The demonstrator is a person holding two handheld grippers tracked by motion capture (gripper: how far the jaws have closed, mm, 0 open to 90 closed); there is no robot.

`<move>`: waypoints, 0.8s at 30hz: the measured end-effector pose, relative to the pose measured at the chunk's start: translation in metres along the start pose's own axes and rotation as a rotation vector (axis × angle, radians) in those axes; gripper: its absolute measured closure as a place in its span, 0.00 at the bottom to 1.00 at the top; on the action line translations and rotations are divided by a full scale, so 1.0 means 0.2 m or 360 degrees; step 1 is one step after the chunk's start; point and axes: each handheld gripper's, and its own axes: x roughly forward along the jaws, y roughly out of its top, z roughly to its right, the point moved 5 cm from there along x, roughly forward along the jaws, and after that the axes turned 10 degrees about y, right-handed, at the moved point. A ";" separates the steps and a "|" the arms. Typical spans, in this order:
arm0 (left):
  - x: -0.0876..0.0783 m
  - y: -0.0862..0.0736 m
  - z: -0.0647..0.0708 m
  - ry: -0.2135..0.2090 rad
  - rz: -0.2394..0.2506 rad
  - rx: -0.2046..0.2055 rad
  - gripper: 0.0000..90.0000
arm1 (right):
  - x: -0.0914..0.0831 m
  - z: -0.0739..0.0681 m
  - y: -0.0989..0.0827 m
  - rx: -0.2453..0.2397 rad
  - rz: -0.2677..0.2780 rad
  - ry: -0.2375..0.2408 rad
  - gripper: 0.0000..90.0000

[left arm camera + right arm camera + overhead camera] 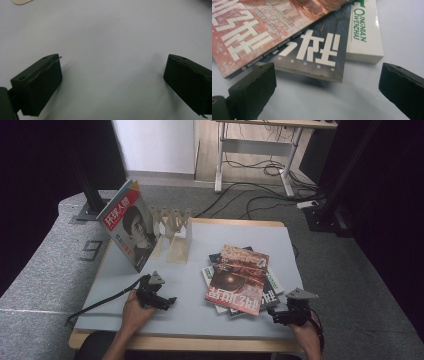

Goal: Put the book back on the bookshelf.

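A stack of magazines lies right of the table's middle, topped by a red-covered one point(239, 277) point(262, 27). Under it show a dark magazine point(317, 52) and a white one with green lettering point(367, 35). Another magazine with a portrait cover point(129, 226) stands propped against a wooden slatted rack point(172, 232) at the back left. My left gripper point(167, 303) point(112, 87) rests open low over bare table near the front left, nothing between its jaws. My right gripper point(276, 316) point(327, 92) is open at the front right, jaws facing the stack's near corner, a short gap away.
The pale grey table top point(200, 310) has a wooden front edge. A cable point(100, 302) trails from the left gripper off the table's left side. Beyond the table are grey floor, a desk frame point(255, 150) and loose cables.
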 end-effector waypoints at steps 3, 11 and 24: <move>0.00 0.00 0.00 0.0000 -0.0001 0.0000 0.01 | 0.01 -0.01 0.02 -0.0004 0.0000 0.0021 0.01; 0.00 0.00 0.00 0.0001 0.0000 0.0000 0.01 | 0.02 -0.04 0.13 -0.0028 0.0028 0.0048 0.00; 0.00 0.00 0.00 0.0001 0.0000 0.0001 0.01 | 0.10 -0.06 0.27 -0.0057 -0.0001 0.0050 0.00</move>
